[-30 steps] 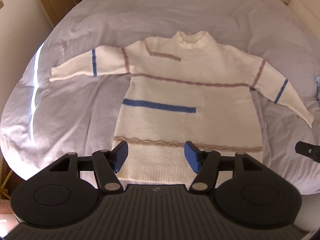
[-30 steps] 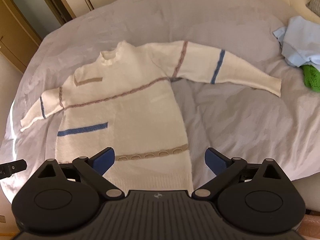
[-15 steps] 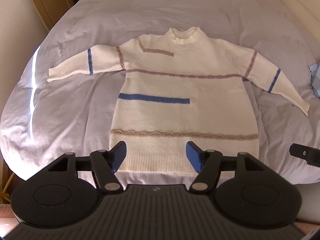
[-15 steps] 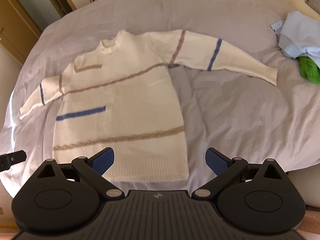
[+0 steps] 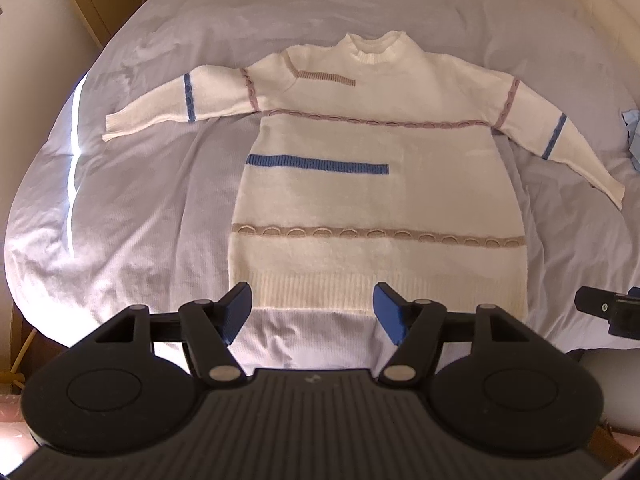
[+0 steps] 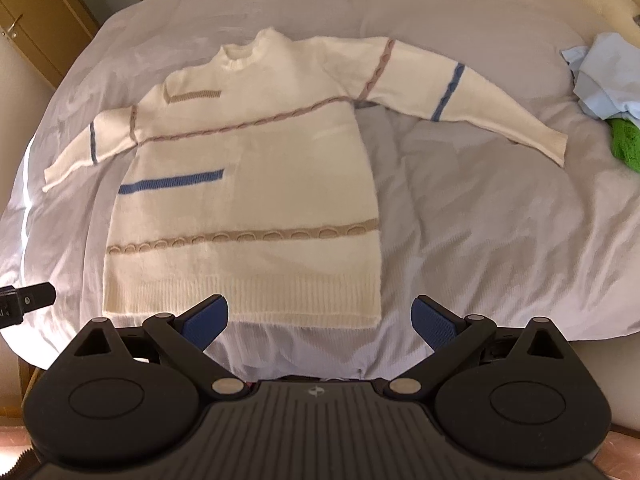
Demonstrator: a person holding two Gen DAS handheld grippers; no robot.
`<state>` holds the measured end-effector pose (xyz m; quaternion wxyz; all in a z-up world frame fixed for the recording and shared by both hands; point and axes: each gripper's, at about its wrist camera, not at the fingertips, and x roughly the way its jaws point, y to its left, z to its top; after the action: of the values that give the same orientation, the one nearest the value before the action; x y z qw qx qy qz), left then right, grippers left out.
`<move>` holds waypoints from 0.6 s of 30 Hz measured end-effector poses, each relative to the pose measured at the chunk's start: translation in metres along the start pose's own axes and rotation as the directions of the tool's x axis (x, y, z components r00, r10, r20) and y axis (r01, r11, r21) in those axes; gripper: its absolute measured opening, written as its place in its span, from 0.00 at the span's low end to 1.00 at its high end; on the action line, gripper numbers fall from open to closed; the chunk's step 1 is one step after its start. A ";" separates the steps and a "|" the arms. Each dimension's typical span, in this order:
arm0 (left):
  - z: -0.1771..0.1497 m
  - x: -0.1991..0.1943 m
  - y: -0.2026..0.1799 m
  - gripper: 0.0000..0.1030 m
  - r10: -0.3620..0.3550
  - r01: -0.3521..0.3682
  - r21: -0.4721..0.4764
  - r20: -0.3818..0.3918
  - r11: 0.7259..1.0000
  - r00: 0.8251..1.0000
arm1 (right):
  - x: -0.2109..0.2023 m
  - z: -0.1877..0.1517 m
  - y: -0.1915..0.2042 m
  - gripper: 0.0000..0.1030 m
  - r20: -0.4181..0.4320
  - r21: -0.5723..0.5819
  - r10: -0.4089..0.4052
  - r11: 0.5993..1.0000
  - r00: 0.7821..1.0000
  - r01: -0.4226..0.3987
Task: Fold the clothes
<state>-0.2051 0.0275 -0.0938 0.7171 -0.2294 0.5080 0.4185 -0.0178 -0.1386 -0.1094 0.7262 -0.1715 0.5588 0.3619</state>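
Observation:
A cream sweater (image 5: pixel 372 196) with blue and tan stripes lies flat, front up, on the bed, both sleeves spread out; it also shows in the right wrist view (image 6: pixel 248 208). My left gripper (image 5: pixel 312 312) is open and empty, hovering just short of the ribbed hem (image 5: pixel 320 288), left of its middle. My right gripper (image 6: pixel 320 316) is open wide and empty, in front of the hem's right corner (image 6: pixel 368 312). The tip of the right gripper (image 5: pixel 600 308) shows at the left view's right edge; the tip of the left gripper (image 6: pixel 24 300) shows at the right view's left edge.
The bed has a lilac-grey cover (image 5: pixel 160 208) with a near edge just under the grippers. A light blue garment (image 6: pixel 600 76) and a green one (image 6: pixel 626 140) lie at the bed's right side. Wooden cabinets (image 6: pixel 36 20) stand beyond the bed's far left.
Both grippers have drawn back toward the near edge of the bed, so the hem now sits farther ahead of the fingers. The sweater has not moved.

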 end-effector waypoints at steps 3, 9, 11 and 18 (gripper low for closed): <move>-0.003 -0.001 -0.001 0.64 0.006 -0.006 0.009 -0.006 1.000 1.000 | 0.001 -0.005 -0.001 0.98 -0.017 -0.007 0.000 1.000 1.000 0.000; -0.006 0.001 -0.006 0.64 0.006 -0.006 0.026 -0.019 1.000 1.000 | 0.003 -0.010 -0.012 0.98 -0.039 0.018 -0.014 1.000 0.999 0.015; -0.005 0.000 -0.008 0.64 0.006 -0.005 0.033 -0.017 0.999 1.000 | 0.003 -0.009 -0.014 0.98 -0.035 0.026 -0.015 1.000 0.999 0.016; 0.000 -0.003 -0.014 0.64 0.004 -0.003 0.049 -0.003 0.999 1.000 | -0.001 -0.005 -0.018 0.98 -0.023 0.035 -0.018 0.999 1.000 0.019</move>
<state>-0.1935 0.0192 -0.0927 0.7210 -0.2113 0.5197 0.4067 -0.0083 -0.1546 -0.1126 0.7261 -0.1682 0.5715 0.3433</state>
